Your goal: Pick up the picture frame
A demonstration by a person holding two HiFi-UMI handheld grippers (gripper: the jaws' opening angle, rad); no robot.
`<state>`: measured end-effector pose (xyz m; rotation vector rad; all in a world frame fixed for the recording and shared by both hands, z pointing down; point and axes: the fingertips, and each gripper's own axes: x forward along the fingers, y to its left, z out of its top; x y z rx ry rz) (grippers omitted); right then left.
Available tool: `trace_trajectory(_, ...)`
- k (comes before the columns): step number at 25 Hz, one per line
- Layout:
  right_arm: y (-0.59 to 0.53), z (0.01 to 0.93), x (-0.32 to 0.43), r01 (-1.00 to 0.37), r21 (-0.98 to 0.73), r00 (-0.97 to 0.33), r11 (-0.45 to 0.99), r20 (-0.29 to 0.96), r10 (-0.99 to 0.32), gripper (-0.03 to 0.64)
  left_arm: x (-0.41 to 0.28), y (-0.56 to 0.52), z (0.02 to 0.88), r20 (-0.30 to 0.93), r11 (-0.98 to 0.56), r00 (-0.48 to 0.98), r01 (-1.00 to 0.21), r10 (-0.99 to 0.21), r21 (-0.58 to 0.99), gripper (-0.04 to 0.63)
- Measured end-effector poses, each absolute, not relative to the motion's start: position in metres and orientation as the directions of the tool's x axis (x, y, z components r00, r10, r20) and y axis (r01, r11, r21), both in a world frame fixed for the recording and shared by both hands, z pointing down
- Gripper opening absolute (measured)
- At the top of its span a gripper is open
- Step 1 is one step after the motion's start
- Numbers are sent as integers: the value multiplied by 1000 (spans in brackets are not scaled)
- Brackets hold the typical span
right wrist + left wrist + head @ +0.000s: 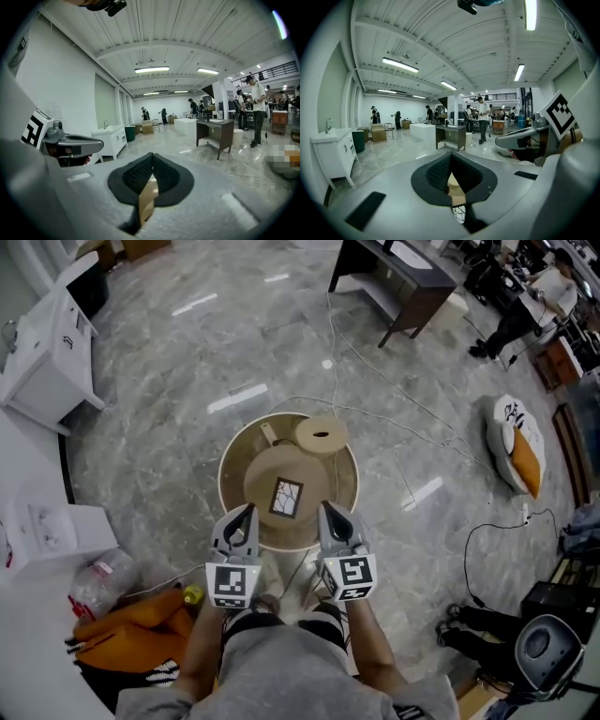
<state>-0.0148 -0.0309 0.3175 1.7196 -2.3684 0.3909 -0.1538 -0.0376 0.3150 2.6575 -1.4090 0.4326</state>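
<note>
The picture frame point(286, 498) lay central on the round table point(226, 474). A disc point(321, 435) sat behind it. The left gripper point(249, 511) and right gripper point(324, 509) flanked its near side.

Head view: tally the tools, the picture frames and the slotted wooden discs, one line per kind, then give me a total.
Tools: 2 (left tool, right tool)
Picture frame: 1
Slotted wooden disc: 1
Total: 4
</note>
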Motion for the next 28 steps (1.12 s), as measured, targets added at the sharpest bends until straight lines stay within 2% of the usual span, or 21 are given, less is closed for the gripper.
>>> trace_trajectory(6,-63,377,7,-955,-143,-293,259,340,-894,0,-142,-67,378,356,-558,513,-829,-781,-30,17)
trace_trajectory(16,-102,527,18,-941,-200,-336,273,462,-821,0,-136,-103,513,468,-431,404,-901,-786,53,17)
trace_trajectory(20,-103,583,19,-936,-222,-349,272,509,-787,0,-137,-102,565,501,-451,402,-892,-766,27,17)
trace_trajectory(28,-103,683,15,-928,-271,-370,258,575,-729,0,-131,-103,654,567,-409,383,-908,-729,87,17)
